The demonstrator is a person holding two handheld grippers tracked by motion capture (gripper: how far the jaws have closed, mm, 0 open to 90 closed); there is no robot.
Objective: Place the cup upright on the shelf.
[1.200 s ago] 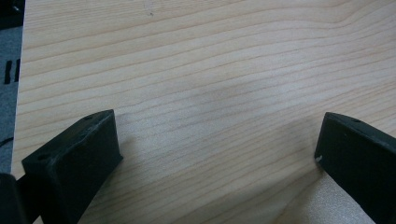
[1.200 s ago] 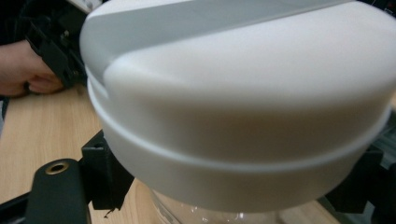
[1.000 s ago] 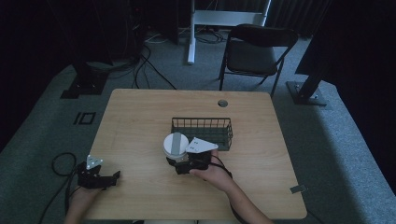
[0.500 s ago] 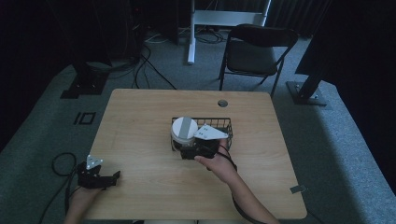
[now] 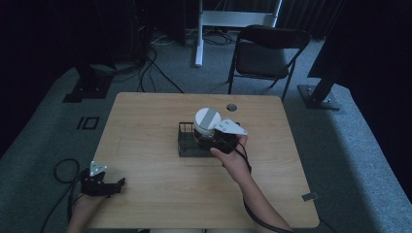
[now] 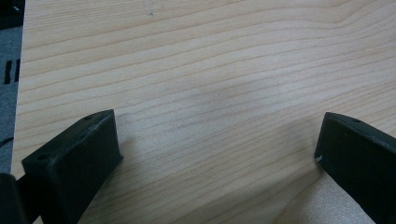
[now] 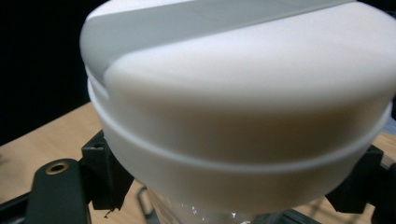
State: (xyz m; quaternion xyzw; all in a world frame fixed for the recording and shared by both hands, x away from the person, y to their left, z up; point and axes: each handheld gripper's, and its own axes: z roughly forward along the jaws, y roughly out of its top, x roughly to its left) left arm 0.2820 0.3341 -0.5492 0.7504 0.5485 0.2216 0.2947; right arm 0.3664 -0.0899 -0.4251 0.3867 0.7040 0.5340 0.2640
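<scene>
A jar with a broad white lid (image 5: 207, 118) with a grey stripe is held upright in my right gripper (image 5: 214, 139), above a black wire basket (image 5: 186, 147) at the table's middle. In the right gripper view the white lid (image 7: 233, 93) looms close, and the right gripper (image 7: 233, 189) is shut on the jar just under it, with clear glass showing below. My left gripper (image 5: 114, 185) rests at the table's near left corner. In the left gripper view the left gripper (image 6: 217, 140) is open over bare wood.
The wooden table (image 5: 145, 126) has a round cable hole (image 5: 231, 107) near its far edge. A black folding chair (image 5: 265, 51) stands beyond the table, with cables and stand bases on the grey floor around it.
My right gripper has carried the jar away from the person, from the table's front middle to above the wire basket. The left gripper has stayed where it was.
</scene>
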